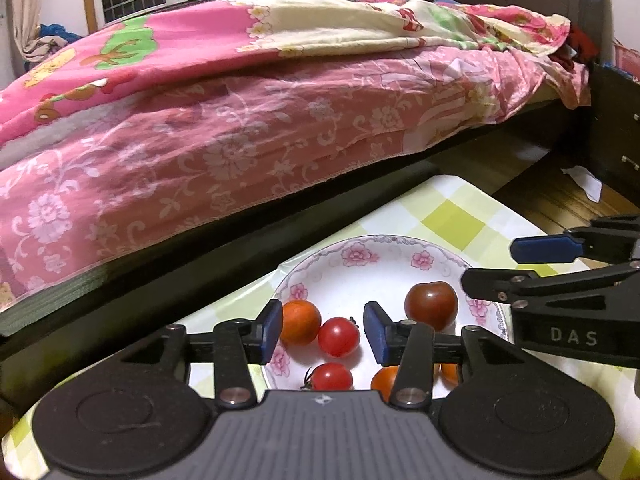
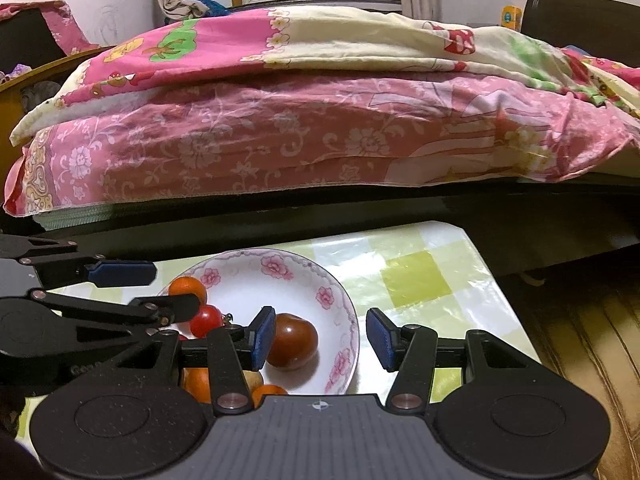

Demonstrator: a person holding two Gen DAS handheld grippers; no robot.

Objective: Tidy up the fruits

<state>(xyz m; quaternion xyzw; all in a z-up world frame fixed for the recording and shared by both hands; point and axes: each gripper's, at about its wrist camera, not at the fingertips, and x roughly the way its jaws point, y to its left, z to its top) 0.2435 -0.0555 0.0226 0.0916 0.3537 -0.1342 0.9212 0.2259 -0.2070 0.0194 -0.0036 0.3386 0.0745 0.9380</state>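
Note:
A white floral plate [image 1: 384, 256] [image 2: 256, 272] sits on the checked table and holds several fruits. A dark red tomato [image 1: 431, 305] [image 2: 293, 341] lies on its right side. An orange fruit [image 1: 300, 322] [image 2: 186, 287], two small red tomatoes [image 1: 338, 336] [image 1: 331, 376] and more orange fruits [image 1: 385, 381] lie to the left and near side. My left gripper [image 1: 322, 334] is open and empty above the small red tomato. My right gripper [image 2: 321, 337] is open and empty over the plate's right rim, its left pad beside the dark tomato.
A green-and-white checked tablecloth [image 2: 412, 276] covers the small table. A bed with a pink floral sheet [image 1: 224, 140] stands right behind it. Wooden floor [image 2: 580, 340] lies to the right. The right gripper shows in the left wrist view [image 1: 560, 280].

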